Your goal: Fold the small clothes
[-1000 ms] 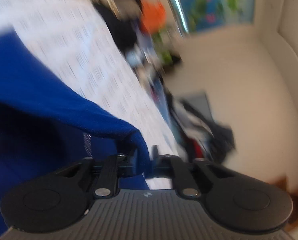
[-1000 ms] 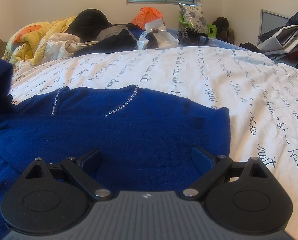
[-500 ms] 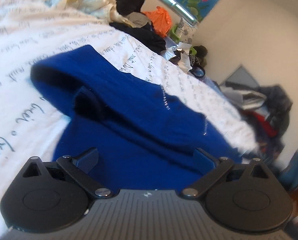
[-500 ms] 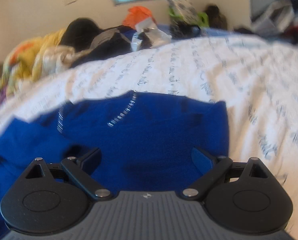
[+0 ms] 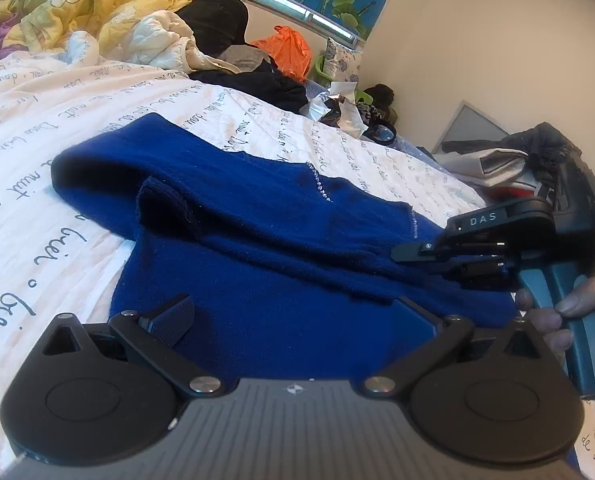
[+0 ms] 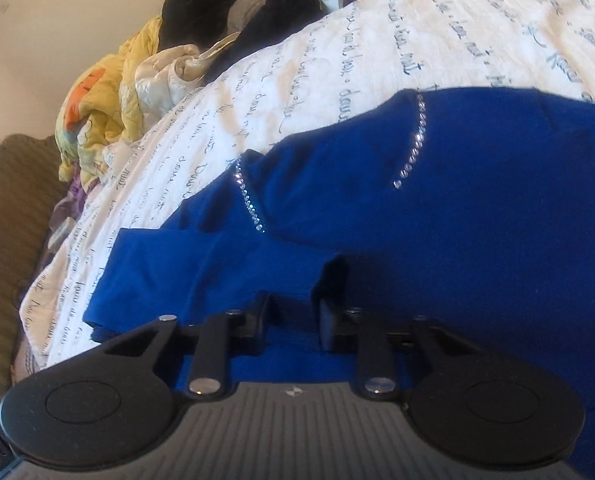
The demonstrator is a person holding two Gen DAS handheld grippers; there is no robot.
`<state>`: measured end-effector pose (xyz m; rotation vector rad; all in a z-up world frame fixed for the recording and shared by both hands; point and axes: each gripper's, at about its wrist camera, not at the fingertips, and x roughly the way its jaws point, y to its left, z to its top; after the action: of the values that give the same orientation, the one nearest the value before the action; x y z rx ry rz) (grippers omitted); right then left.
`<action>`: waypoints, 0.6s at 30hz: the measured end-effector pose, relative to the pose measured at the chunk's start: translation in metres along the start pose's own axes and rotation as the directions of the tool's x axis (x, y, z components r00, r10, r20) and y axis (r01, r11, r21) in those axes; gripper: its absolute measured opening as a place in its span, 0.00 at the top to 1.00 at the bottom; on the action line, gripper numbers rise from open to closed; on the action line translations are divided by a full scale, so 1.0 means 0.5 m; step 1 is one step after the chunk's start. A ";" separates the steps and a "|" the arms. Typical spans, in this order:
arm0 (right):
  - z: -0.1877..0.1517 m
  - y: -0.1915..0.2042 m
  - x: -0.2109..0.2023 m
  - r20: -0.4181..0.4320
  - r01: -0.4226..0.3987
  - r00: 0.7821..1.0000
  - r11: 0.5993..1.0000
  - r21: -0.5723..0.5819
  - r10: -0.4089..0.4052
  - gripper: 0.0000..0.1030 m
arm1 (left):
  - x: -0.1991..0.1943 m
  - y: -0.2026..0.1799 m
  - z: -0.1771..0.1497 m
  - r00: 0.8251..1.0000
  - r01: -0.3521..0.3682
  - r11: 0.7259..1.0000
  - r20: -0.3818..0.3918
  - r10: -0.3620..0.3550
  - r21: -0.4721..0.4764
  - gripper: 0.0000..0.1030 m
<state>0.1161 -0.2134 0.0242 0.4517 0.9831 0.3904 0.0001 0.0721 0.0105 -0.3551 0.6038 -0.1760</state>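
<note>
The soft, limp blue sweater (image 5: 281,248) is sagging mid-frame; the left gripper (image 5: 293,320) is gaping; the right gripper (image 6: 291,322) is nearly pinching its folded edge, a sensible hold.

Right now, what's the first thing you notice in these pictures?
The big bright blue sweater with sparkly trim, spread in the middle of the white bedsheet that has writing on it. The left tool is open just above it, and the right tool has its fingers close together around a bit of the sweater's edge. Behind, a yellow quilt is heaped at the far end of the bed.
</note>
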 end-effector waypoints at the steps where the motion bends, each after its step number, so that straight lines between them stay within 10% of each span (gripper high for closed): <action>1: 0.003 0.006 -0.007 0.013 -0.011 1.000 1.000 -0.011 0.011 0.94 | -0.001 0.001 0.000 1.000 0.000 1.000 0.000 0.000 0.001 0.00; 7: 0.050 0.020 -0.167 0.154 -0.122 0.978 0.987 -0.108 0.138 0.95 | -0.099 0.015 0.045 0.991 0.024 0.999 0.134 -0.020 -0.029 0.00; 14: 0.083 -0.182 -0.311 0.254 0.009 0.967 0.999 0.044 -0.020 0.95 | -0.144 0.083 0.135 0.978 -0.028 0.997 0.203 0.043 -0.073 0.00; 18: 0.034 -0.236 -0.250 0.209 -0.285 0.949 0.925 0.252 0.235 0.87 | -0.123 0.120 0.147 0.986 -0.034 0.979 0.152 0.065 -0.199 0.00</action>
<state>0.0812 -0.3792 0.0576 0.8674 0.8095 0.4446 -0.0034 0.1639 0.0766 -0.5388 0.4734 -0.0390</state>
